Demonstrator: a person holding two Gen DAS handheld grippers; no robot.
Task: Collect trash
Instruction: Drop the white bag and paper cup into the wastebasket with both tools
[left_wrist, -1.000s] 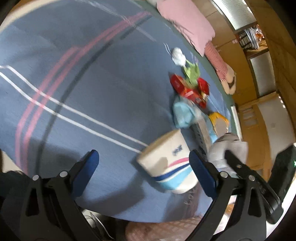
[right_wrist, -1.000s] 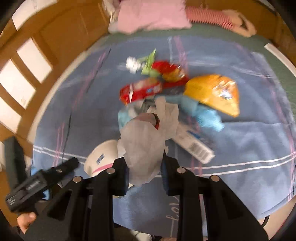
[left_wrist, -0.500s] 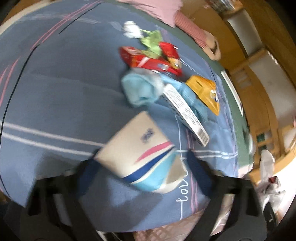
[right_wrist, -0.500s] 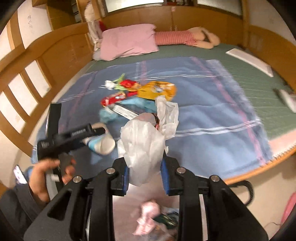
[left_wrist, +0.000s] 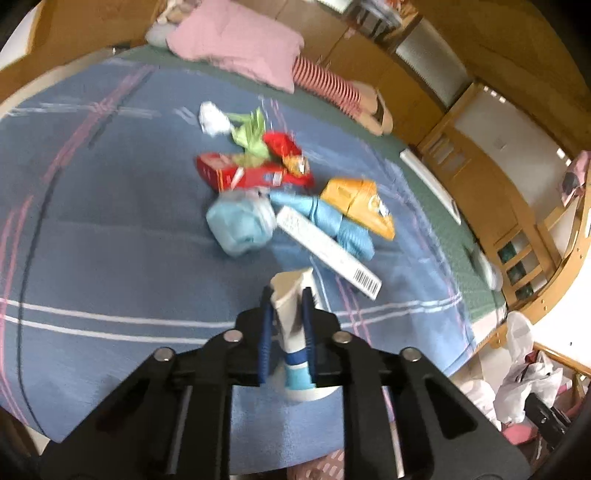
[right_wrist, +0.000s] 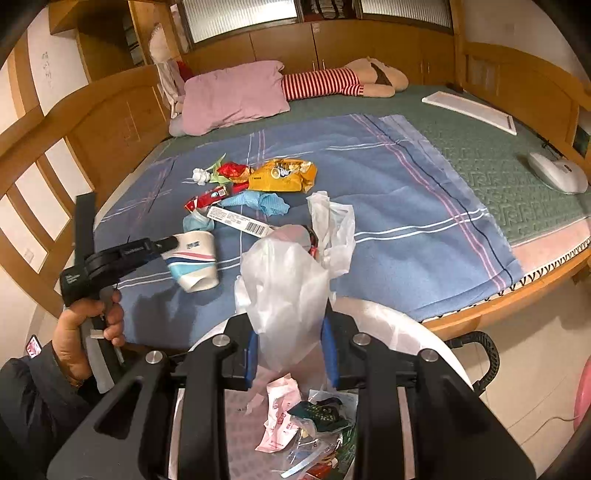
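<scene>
A squashed paper cup (left_wrist: 287, 291) with pink and blue stripes sits between the blue pads of my left gripper (left_wrist: 289, 325), whose jaws are closing tight on it just above the blue blanket (left_wrist: 110, 229). The right wrist view shows the same cup (right_wrist: 194, 262) held at the bed's near left. My right gripper (right_wrist: 291, 334) is shut on a crumpled white plastic bag (right_wrist: 288, 280), over a white-lined bin (right_wrist: 406, 328) with wrappers inside. More trash lies on the blanket: a red box (left_wrist: 240, 173), a blue wad (left_wrist: 240, 225), a barcode strip (left_wrist: 328, 251) and an orange snack bag (right_wrist: 284, 175).
A pink pillow (right_wrist: 232, 98) and a striped doll (right_wrist: 332, 83) lie at the head of the bed. A white board (right_wrist: 472, 110) and a white mouse-shaped object (right_wrist: 557, 173) rest on the green mattress. Wooden rails line the left side. A person's hand (right_wrist: 85, 332) holds the left gripper.
The left gripper went from wide open around the cup to shut on it, crushing it. The right gripper drew back from the trash pile with the bag, and the bin now shows below it.
</scene>
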